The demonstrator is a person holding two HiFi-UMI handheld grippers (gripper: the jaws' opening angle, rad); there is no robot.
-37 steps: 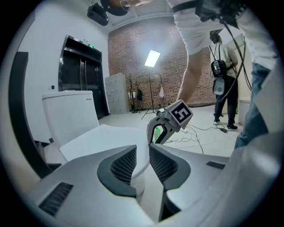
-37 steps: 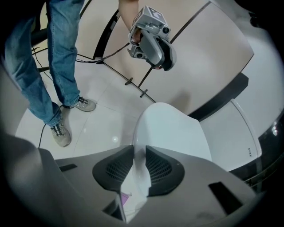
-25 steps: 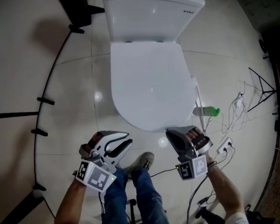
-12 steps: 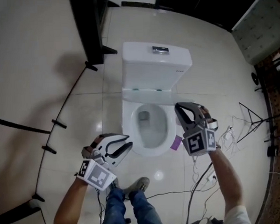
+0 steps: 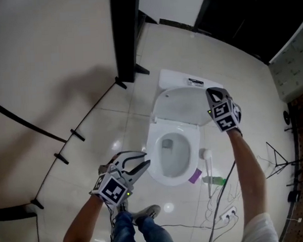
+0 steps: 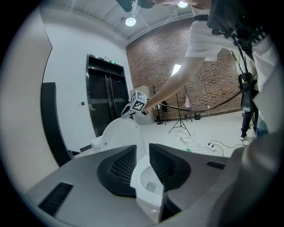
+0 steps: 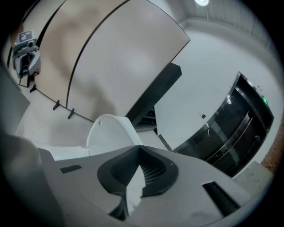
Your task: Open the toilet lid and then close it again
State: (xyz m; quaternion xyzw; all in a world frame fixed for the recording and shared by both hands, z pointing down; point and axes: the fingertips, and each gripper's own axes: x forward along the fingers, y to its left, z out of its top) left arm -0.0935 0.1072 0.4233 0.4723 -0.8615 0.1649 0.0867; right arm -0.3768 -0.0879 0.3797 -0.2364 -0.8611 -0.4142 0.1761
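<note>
The toilet lid [image 5: 183, 105] stands fully raised, tipped back against the tank [image 5: 190, 82], so the bowl [image 5: 171, 152] and its seat lie open to the room; the opening half of the job looks done to me, and the closing half has not begun. The right gripper [image 5: 214, 93] is up at the lid's top right edge, arm stretched well forward, its jaws clenched tip to tip. From its own view the lid rises just to the left of the jaws, not between them, so I read it as parked beside the edge and gripping nothing, perhaps to steady the lid or to be ready to pull it forward again. Whether it actually touches the rim I cannot tell. The left gripper [image 5: 145, 160] hangs low by the front left of the bowl, clear of it, jaws a little apart and empty, with only the distant bowl showing through the gap. It seems held back on purpose, out of the lid's path, since one tool is enough for this hinge. Bringing the lid down will want a slow, guided swing, or it may drop and slam.
</note>
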